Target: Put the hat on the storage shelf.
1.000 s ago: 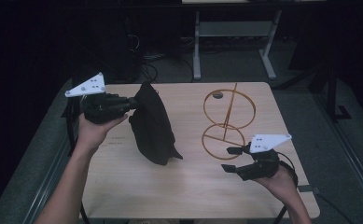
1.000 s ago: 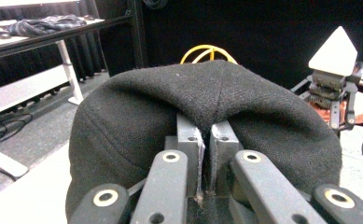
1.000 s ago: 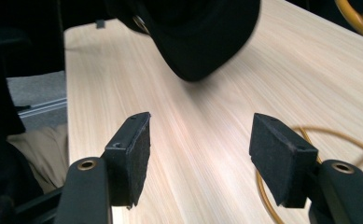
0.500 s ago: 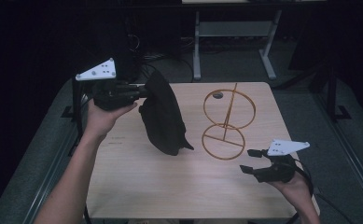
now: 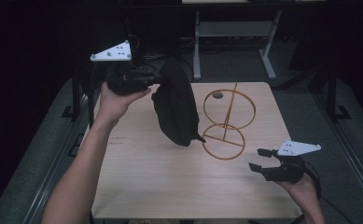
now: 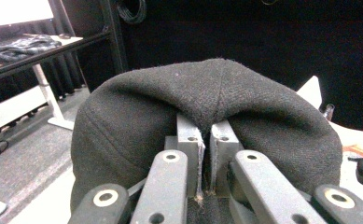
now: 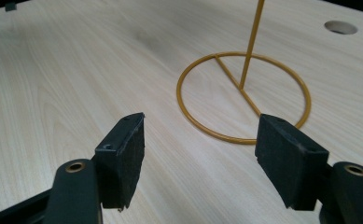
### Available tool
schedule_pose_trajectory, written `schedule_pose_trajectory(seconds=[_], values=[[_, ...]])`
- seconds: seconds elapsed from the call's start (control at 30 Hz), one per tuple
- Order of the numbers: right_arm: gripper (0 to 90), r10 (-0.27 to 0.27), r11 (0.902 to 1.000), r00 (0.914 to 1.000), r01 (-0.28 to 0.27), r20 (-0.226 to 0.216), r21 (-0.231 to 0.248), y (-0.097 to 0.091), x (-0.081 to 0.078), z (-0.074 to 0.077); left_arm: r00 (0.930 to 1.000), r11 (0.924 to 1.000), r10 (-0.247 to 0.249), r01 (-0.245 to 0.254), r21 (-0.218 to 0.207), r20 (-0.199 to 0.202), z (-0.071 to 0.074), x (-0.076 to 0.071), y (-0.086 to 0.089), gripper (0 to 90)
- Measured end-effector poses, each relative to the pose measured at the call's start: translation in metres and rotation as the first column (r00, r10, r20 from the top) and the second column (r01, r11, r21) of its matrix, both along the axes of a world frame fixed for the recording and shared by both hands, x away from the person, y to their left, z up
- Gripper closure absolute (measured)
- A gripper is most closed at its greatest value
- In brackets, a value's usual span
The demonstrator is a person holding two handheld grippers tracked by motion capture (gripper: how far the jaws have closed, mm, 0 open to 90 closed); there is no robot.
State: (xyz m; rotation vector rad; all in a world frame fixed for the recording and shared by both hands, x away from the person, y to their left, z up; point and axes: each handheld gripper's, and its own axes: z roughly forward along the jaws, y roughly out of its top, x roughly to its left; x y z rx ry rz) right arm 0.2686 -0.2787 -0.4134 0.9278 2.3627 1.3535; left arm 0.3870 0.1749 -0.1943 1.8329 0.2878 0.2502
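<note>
Nearest the person, at about 4 o'clock on the table (image 5: 146, 186), the right gripper (image 5: 261, 161) hovers just above the pale wood with its 2 jaws spread and nothing between them; they have just been opening a little further. In the right gripper view the same gripper (image 7: 200, 154) looks over bare tabletop toward the base ring of the wire stand (image 7: 244, 95), whose upright rod is cut off by the top edge.

No brand, label or writing can be read anywhere. A faint dark line of marks lies on the wood near 9 o'clock, too small to make out.

The stand (image 5: 226, 122) sits right of centre, around 2 o'clock: 2 gold rings joined by a rod, with the lower ring lying flat on the table (how the upper ring is carried is hard to tell from above). A round hole in the tabletop shows through that upper ring.

Farther off, at about 11 o'clock, the left gripper (image 5: 158, 77) is clenched on the top fold of a black hat (image 5: 177, 109), which hangs clear above the table just beside the stand. In the left gripper view the pads (image 6: 188, 140) pinch dark herringbone cloth (image 6: 207, 102) that bulges over them and hides what lies behind. The room beyond is dark, its shapes mostly lost.
</note>
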Motion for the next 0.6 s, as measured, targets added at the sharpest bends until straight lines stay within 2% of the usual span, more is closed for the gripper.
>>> schedule_pose_trajectory(seconds=[0.1,0.17,0.37,0.53,0.6], values=[[32.5,-0.010,0.9999,1.0000,0.010,0.001,0.004,-0.002,-0.002,0.001,0.9999,0.9999,-0.010,0.010,0.002,0.000,0.004,0.004,-0.006,85.7],[32.3,-0.022,0.9997,0.9997,0.022,0.008,0.013,-0.006,-0.002,0.001,0.9998,0.9997,-0.019,0.019,0.016,-0.003,0.011,0.010,-0.016,85.7],[31.7,-0.034,0.9990,0.9993,0.033,0.016,0.030,-0.011,-0.003,0.003,0.9991,0.9983,-0.040,0.039,0.043,0.014,0.023,0.018,-0.034,85.7],[31.7,-0.048,0.9979,0.9986,0.047,0.020,0.044,-0.017,-0.004,0.004,0.9984,0.9967,-0.056,0.055,0.060,0.013,0.034,0.028,-0.059,85.7],[31.7,-0.052,0.9974,0.9984,0.050,0.022,0.052,-0.019,-0.004,0.005,0.9978,0.9948,-0.065,0.064,0.079,0.012,0.036,0.031,-0.069,85.7]])
